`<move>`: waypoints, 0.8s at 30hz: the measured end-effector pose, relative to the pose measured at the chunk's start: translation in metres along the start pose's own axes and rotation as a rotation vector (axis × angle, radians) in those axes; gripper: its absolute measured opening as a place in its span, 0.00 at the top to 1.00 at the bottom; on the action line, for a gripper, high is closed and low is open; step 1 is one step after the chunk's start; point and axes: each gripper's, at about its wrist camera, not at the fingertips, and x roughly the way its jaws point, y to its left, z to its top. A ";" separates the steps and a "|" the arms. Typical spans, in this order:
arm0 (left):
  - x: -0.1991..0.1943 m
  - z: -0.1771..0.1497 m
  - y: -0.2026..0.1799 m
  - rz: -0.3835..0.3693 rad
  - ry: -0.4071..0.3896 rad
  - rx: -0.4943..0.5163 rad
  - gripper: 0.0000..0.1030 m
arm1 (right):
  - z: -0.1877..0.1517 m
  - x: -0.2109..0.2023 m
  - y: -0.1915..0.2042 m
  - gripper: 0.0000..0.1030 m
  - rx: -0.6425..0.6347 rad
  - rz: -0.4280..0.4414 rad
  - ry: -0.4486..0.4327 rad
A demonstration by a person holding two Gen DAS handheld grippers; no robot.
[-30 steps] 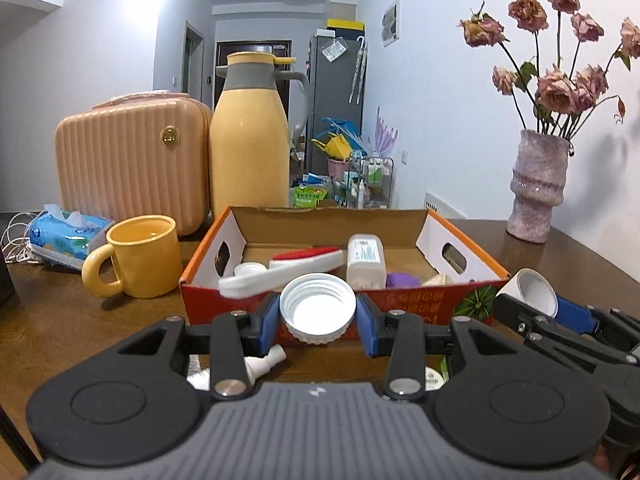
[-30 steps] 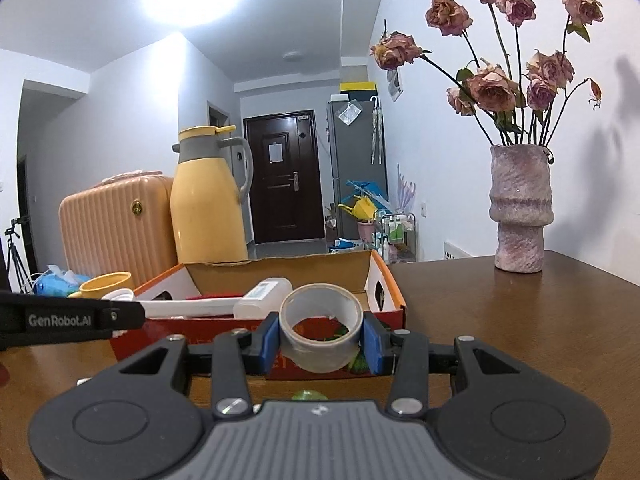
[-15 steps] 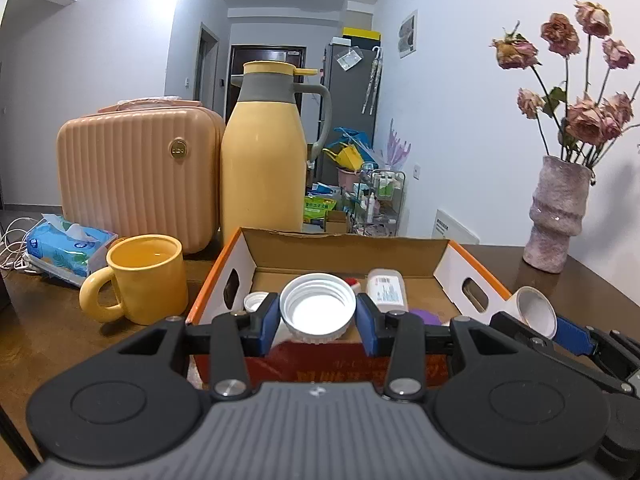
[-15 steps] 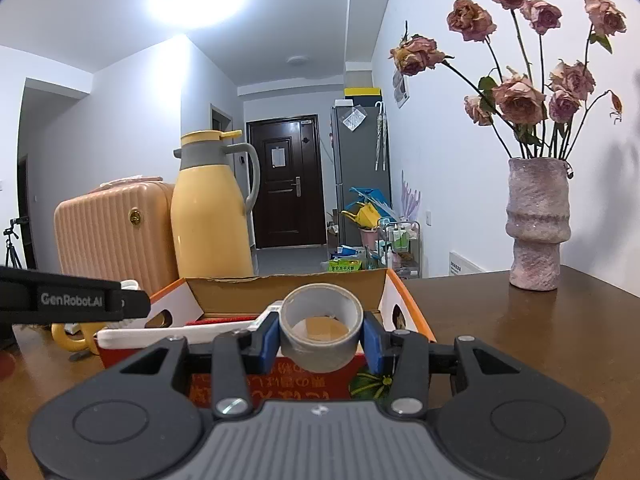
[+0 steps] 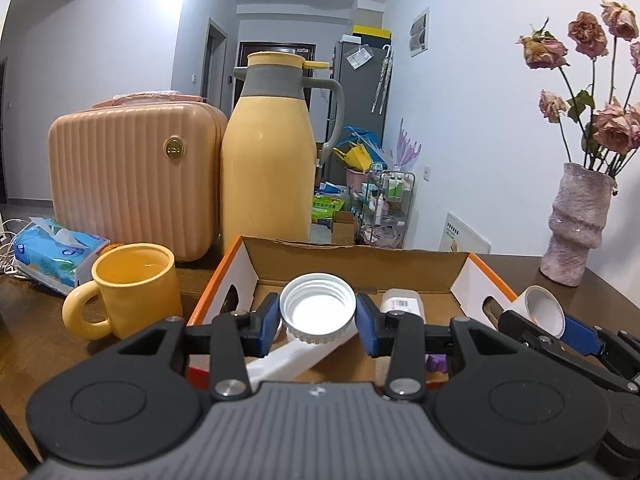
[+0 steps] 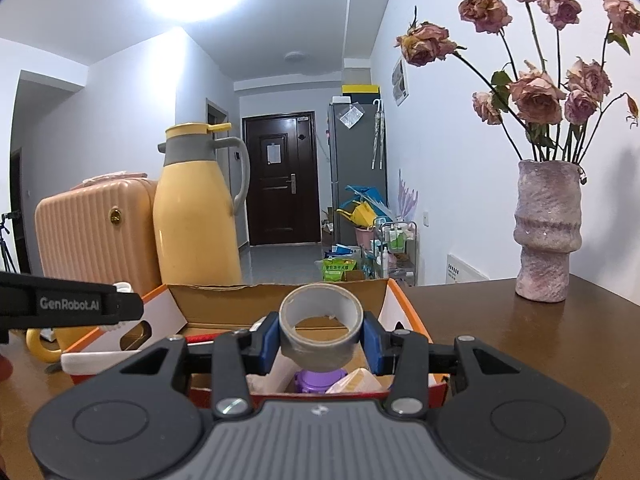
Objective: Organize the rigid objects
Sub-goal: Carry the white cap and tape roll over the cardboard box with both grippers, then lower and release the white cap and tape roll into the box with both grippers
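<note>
My left gripper is shut on a white screw cap, held over the near edge of an open cardboard box with orange rims. Inside the box lie a white bottle, a long white piece and a purple item. My right gripper is shut on a grey tape roll, held above the same box, over a purple cap. In the left wrist view the right gripper and its tape roll show at the right; the left gripper's black body shows at the left of the right wrist view.
Behind the box stand a yellow thermos jug and a peach ribbed case. A yellow mug and a tissue pack sit left of the box. A pink vase of dried roses stands on the brown table at the right.
Both grippers have moved forward toward the box with their loads; they were short of its front wall and now hang over its near edge. The grips are unchanged.
</note>
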 end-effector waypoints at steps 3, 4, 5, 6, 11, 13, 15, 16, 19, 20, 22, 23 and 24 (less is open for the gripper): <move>0.009 0.003 0.001 0.005 0.007 -0.006 0.60 | 0.002 0.009 0.000 0.60 0.001 -0.005 0.006; 0.012 0.004 0.002 0.008 0.010 -0.009 0.60 | 0.003 0.012 0.000 0.60 0.003 -0.007 0.008; 0.015 0.004 0.002 0.011 0.012 -0.011 0.60 | 0.003 0.016 0.000 0.60 0.004 -0.010 0.011; 0.017 0.005 0.003 0.014 0.014 -0.012 0.60 | 0.004 0.019 0.000 0.60 0.004 -0.012 0.013; 0.030 0.009 0.006 0.029 0.014 -0.020 0.60 | 0.007 0.033 -0.003 0.60 0.010 -0.024 0.031; 0.035 0.011 0.007 0.036 0.018 -0.022 0.60 | 0.009 0.040 -0.004 0.60 0.015 -0.030 0.047; 0.040 0.012 0.007 0.041 0.022 -0.022 0.60 | 0.009 0.046 -0.005 0.60 0.020 -0.033 0.060; 0.042 0.012 0.007 0.044 0.025 -0.021 0.60 | 0.010 0.049 -0.006 0.60 0.022 -0.036 0.067; 0.049 0.014 0.008 0.050 0.030 -0.019 0.60 | 0.011 0.057 -0.007 0.60 0.024 -0.040 0.080; 0.051 0.015 0.008 0.052 0.032 -0.018 0.60 | 0.011 0.059 -0.007 0.60 0.024 -0.040 0.085; 0.055 0.016 0.009 0.056 0.035 -0.019 0.60 | 0.011 0.064 -0.007 0.60 0.023 -0.039 0.095; 0.057 0.016 0.009 0.058 0.038 -0.019 0.60 | 0.011 0.066 -0.007 0.60 0.020 -0.039 0.100; 0.059 0.016 0.010 0.061 0.043 -0.020 0.60 | 0.011 0.068 -0.006 0.60 0.016 -0.039 0.104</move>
